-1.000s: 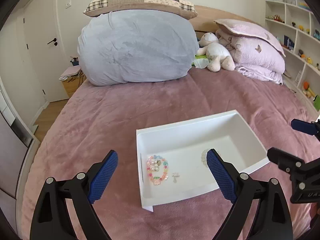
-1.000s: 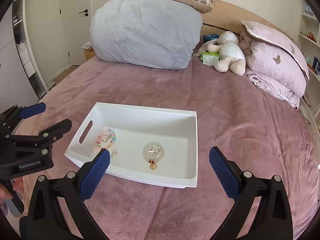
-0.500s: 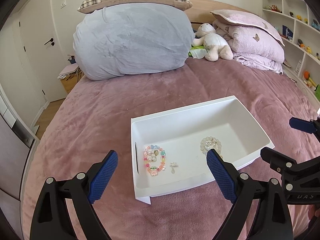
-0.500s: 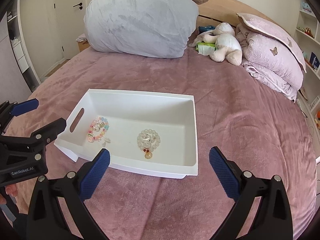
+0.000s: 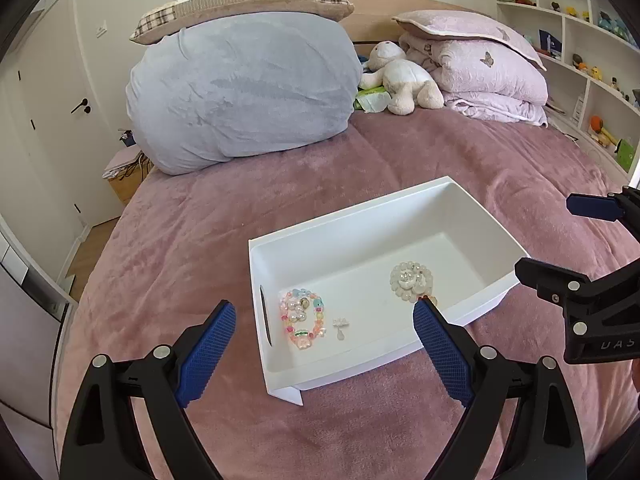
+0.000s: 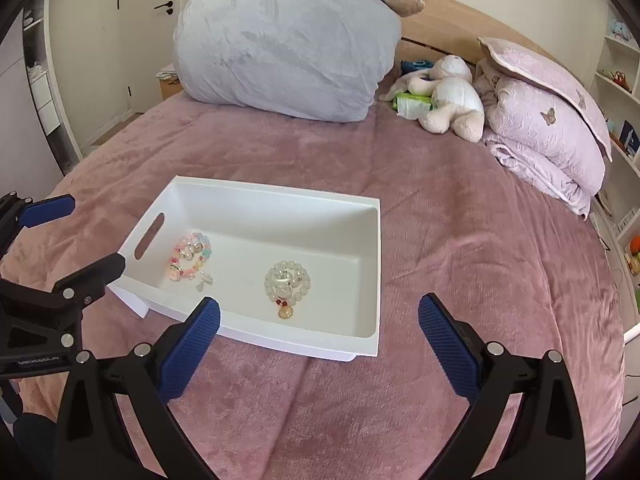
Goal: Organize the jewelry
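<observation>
A white tray (image 5: 360, 216) (image 6: 280, 192) sits on the pink bedspread. Inside it lie a colourful bead bracelet (image 5: 302, 319) (image 6: 189, 256), a small silver charm (image 5: 340, 325) (image 6: 205, 280) beside it, and a clear white bead bracelet with a red and gold pendant (image 5: 412, 281) (image 6: 287, 282). My left gripper (image 5: 324, 352) is open and empty, hovering in front of the tray's near edge. My right gripper (image 6: 320, 340) is open and empty, also short of the tray. Each gripper shows at the edge of the other's view.
A big grey-blue cushion (image 5: 244, 88) with a plaid pillow on top, a plush toy (image 5: 404, 80) and a stack of lilac bedding (image 5: 488, 68) stand at the head of the bed. Shelves (image 5: 592, 60) line the right wall. The bed's left edge drops to the floor.
Both grippers have drawn back from the tray, which now sits farther ahead in both views. The jewelry has not moved and both grippers stay open.
</observation>
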A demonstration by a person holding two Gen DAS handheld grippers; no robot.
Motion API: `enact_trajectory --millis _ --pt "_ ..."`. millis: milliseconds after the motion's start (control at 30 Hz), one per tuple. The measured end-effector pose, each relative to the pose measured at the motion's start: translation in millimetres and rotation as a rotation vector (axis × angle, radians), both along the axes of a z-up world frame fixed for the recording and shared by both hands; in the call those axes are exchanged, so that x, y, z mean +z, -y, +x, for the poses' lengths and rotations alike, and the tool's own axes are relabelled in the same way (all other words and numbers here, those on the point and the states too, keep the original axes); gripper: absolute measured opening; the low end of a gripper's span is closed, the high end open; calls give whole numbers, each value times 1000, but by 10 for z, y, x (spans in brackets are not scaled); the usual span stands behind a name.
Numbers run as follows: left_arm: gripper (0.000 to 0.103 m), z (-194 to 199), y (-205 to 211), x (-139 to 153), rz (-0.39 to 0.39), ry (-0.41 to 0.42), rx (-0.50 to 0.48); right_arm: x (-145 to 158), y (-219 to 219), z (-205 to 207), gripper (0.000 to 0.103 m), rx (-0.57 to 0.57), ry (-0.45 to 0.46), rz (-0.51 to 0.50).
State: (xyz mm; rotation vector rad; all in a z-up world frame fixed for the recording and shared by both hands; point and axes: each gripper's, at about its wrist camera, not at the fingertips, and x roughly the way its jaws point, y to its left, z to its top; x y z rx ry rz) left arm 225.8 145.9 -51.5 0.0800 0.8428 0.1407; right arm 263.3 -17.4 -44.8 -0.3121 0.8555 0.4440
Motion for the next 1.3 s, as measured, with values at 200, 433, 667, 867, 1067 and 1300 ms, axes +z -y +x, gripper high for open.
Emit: enact_trajectory --millis 200,433,667,867,1067,1300 --pt "92 -61 22 102 -5 40 -7 163 42 -120 98 17 66 44" --pt "92 -197 109 259 3 98 -12 362 139 -283 98 -3 134 114" --pt "92 -368 179 404 20 144 -15 534 226 -481 98 -12 162 136" --pt "93 -483 247 521 34 175 -13 669 237 -652 98 -2 181 138" --pt "93 -554 270 598 41 194 -7 710 236 -719 98 -1 188 137" --pt "93 -569 261 613 37 196 -6 723 214 -717 98 -6 183 123"
